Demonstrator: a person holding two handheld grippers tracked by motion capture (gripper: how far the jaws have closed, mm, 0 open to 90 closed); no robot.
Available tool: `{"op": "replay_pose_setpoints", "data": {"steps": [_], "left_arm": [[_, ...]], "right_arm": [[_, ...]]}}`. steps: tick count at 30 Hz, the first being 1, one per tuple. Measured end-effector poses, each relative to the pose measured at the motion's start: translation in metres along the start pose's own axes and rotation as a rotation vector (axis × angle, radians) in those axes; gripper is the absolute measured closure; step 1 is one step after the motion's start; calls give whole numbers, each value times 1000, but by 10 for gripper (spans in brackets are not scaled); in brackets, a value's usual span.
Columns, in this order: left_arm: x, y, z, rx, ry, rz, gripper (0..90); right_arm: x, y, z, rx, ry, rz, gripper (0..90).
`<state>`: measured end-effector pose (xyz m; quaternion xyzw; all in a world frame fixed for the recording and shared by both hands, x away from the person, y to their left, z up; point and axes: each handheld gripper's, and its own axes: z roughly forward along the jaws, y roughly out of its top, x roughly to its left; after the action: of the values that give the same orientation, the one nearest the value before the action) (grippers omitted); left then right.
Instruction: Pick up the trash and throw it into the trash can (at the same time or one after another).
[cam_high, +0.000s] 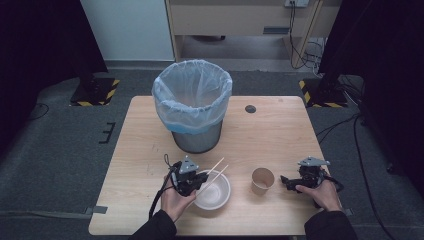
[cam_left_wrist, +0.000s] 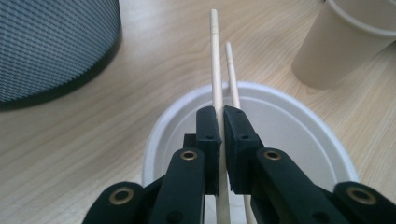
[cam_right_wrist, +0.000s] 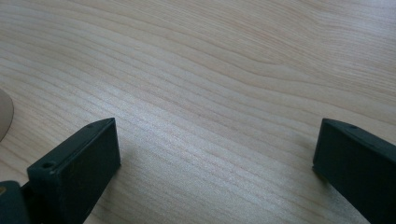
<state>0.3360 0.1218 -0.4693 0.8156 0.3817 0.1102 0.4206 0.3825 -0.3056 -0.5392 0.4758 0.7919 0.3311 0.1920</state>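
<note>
Left tool clamped on one pale wooden chopstick over the white round plastic bowl (lifted for the lined bin beyond, probably); right tool idle, gaping, right of the paper cup.

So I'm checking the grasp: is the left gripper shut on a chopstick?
Shut. The left gripper pinches one chopstick between its pads above the white bowl; the second chopstick lies outside them.

Dark sleeves cover both forearms; each black claw carries a grey three-cornered plate, brass-ringed screws and a trailing cable.
</note>
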Motion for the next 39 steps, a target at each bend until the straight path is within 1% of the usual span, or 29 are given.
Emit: {"op": "replay_pose_setpoints", "data": {"steps": [1, 2, 3, 10, 11, 12, 13, 14, 15, 17, 19, 20, 21, 23, 24, 25, 26, 27, 28, 30, 31, 32, 36, 37, 38, 39], "left_arm": [[0, 0, 0, 0, 0, 0, 850], [0, 1, -3, -10, -2, 1, 850], [-1, 4, -8, -33, -5, 2, 850], [-3, 13, -30, -119, -11, 18, 850], [-3, 13, -30, -119, -11, 18, 850], [-4, 15, -35, -135, -9, 26, 850], [-4, 15, -35, -135, -9, 26, 850], [-6, 18, -41, -155, -11, 29, 850], [-6, 18, -41, -155, -11, 29, 850], [-8, 22, -48, -184, -12, 37, 850], [-8, 24, -50, -194, -13, 39, 850], [-9, 27, -55, -212, -12, 45, 851], [-9, 27, -55, -212, -12, 45, 850], [-10, 31, -64, -243, -4, 52, 850], [-10, 33, -66, -252, -1, 52, 850], [-10, 33, -66, -252, -1, 52, 850], [-9, 37, -73, -279, 2, 50, 851], [-9, 37, -73, -279, 2, 50, 851], [-8, 41, -81, -308, 6, 48, 851], [-7, 45, -89, -337, 9, 46, 850], [-7, 45, -89, -337, 9, 46, 851], [-6, 48, -97, -366, 11, 44, 851], [-4, 54, -109, -413, 21, 42, 851], [-4, 54, -109, -413, 21, 42, 851], [-2, 56, -114, -433, 28, 39, 850], [-1, 57, -116, -443, 30, 38, 850]], "right_arm": [[0, 0, 0, 0, 0, 0, 9], [0, 0, 0, 0, -1, 1, 9], [0, 0, 0, 0, -1, 1, 8], [0, 0, 0, 0, -1, 1, 9], [0, 0, 0, 0, -1, 1, 9], [0, 0, 0, 0, 0, 0, 9], [0, 0, 0, 0, 0, 0, 9], [0, 0, 0, 0, 0, 0, 9], [0, 0, 0, 0, -1, 1, 9], [0, 0, 0, 0, 0, 0, 9], [0, 0, 0, 0, 0, 0, 9], [0, 0, 0, 0, -1, 1, 9], [0, 0, 0, 0, -1, 1, 9], [0, 0, 0, 0, -1, 1, 9], [0, 0, 0, 0, -1, 1, 9], [0, 0, 0, 0, -1, 1, 9], [0, 0, 0, 0, 0, 0, 9], [0, 0, 0, 0, 0, 0, 8], [0, 0, 0, 0, -1, 1, 9], [0, 0, 0, 1, 1, 2, 9], [0, 0, 0, 1, 1, 2, 9], [0, 0, 0, 0, 0, 0, 8], [0, 0, 0, 0, 0, 0, 8], [0, 0, 0, 0, 0, -1, 8], [0, 0, 0, 0, 0, 0, 8], [0, 0, 0, 0, 0, 0, 8]]}}
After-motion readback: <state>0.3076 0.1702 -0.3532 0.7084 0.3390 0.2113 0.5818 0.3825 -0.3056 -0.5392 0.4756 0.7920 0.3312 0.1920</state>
